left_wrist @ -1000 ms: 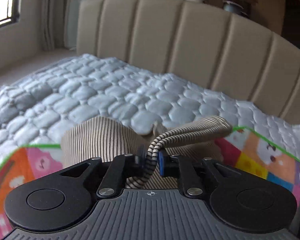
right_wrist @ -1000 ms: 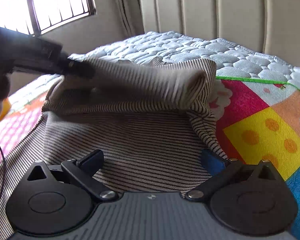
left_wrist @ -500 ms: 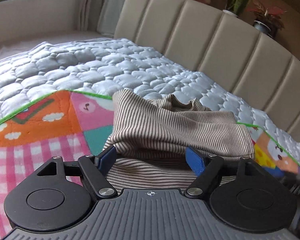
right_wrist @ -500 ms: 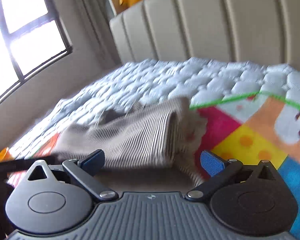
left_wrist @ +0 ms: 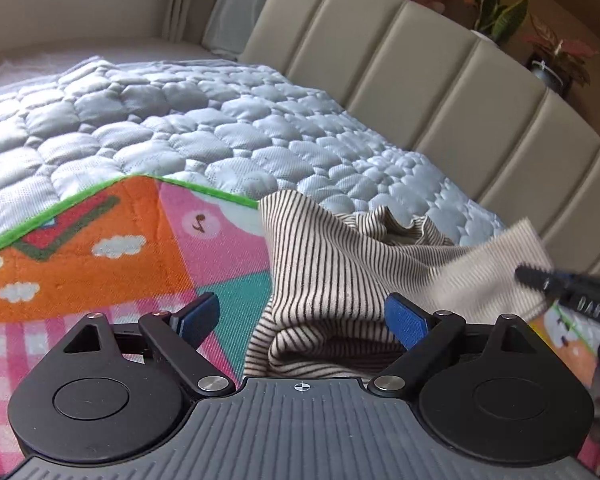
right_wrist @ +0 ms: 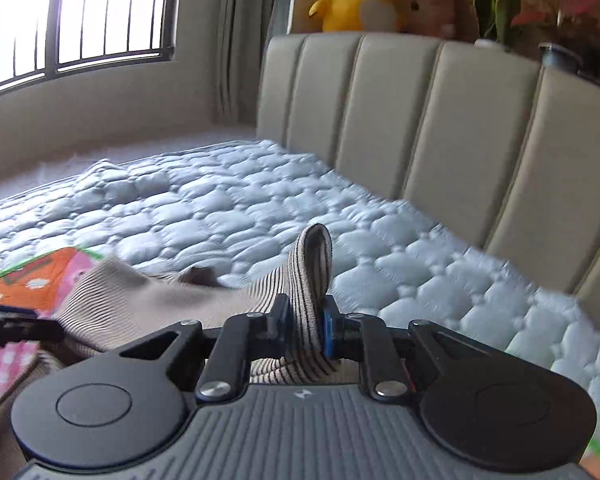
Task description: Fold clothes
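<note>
On the left, the left hand-held gripper (left_wrist: pixel 302 318) hangs with its blue-padded fingers (left_wrist: pixel 198 314) spread wide and empty. The striped knit top (left_wrist: pixel 340 264) lies directly ahead and slightly right of it, bunched on the bed where the colourful play mat (left_wrist: pixel 112 248) meets the quilted pale-blue mattress cover (left_wrist: pixel 188 128). Further right, the right hand-held gripper (right_wrist: pixel 305 322) is pinched tight on a fold of that top, a loop of fabric standing up between its jaws. The garment's long axis seems to run left to right between the two grippers, so the right one, already holding cloth, is the nearer for carrying the fold across. The knit is thin, ribbed and limp, beige with dark pinstripes; behind stands a padded, channelled beige headboard (right_wrist: pixel 440 120).
</note>
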Available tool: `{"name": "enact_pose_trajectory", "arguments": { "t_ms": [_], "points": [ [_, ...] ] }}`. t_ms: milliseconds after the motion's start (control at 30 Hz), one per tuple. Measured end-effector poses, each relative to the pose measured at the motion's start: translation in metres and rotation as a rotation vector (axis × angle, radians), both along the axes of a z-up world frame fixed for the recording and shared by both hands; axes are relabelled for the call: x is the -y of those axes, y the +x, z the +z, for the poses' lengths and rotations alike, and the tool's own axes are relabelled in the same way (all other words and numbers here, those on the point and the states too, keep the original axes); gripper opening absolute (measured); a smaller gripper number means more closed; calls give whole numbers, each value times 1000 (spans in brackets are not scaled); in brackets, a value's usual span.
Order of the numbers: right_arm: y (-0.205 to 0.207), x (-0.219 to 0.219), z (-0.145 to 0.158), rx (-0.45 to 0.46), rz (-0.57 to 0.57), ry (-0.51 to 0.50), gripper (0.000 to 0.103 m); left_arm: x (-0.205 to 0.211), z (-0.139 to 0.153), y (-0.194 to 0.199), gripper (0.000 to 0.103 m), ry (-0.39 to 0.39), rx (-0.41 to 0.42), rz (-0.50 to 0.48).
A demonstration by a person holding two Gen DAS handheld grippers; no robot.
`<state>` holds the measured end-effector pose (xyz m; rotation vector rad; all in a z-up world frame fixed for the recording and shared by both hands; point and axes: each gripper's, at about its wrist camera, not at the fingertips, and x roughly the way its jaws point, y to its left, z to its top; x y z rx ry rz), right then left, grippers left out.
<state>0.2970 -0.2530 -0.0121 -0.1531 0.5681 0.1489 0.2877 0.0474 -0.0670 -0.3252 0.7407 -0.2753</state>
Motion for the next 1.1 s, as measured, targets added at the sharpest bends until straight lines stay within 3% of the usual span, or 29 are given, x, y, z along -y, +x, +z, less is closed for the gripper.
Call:
{"name": "enact_pose_trajectory", "arguments": {
  "t_ms": [67,167,233,400,467,533,633,733,833,900,967,1033,1100],
  "points": [
    [9,7,-10,-17,-31,-33,16,2,-3,0,94,14,-12,3],
    [16,17,-51,-121,-58,-69,16,6,-6,1,94,82,-17,17],
    [8,23,-73,-123,-63,-85,21,7,-7,2,94,119,-21,20],
    [4,33,-63,-103,-100,1,33,12,-4,-1,94,156,6,-3],
    [-2,35,-52,-76,-104,13,40,9,1,-4,94,80,36,-23],
    [-11,33,-40,-27,-81,21,55,5,9,-7,94,-45,79,-53],
    [-20,21,-28,9,-8,64,64,10,19,-12,94,-175,163,-98],
    [-6,11,-44,-98,18,90,64,17,15,-13,94,-192,171,-128],
    [9,15,-73,-198,-23,126,68,22,1,-6,94,-136,96,-108],
    [9,20,-75,-189,-40,148,74,23,-12,2,94,-78,12,-74],
    [8,23,-69,-176,-55,158,73,20,-23,9,92,-76,-47,-43],
    [4,23,-58,-128,-46,124,63,16,-22,9,93,-102,-35,-35],
    [10,27,-56,-133,-88,90,62,13,-18,8,93,-124,-10,-23]
  ]
}}
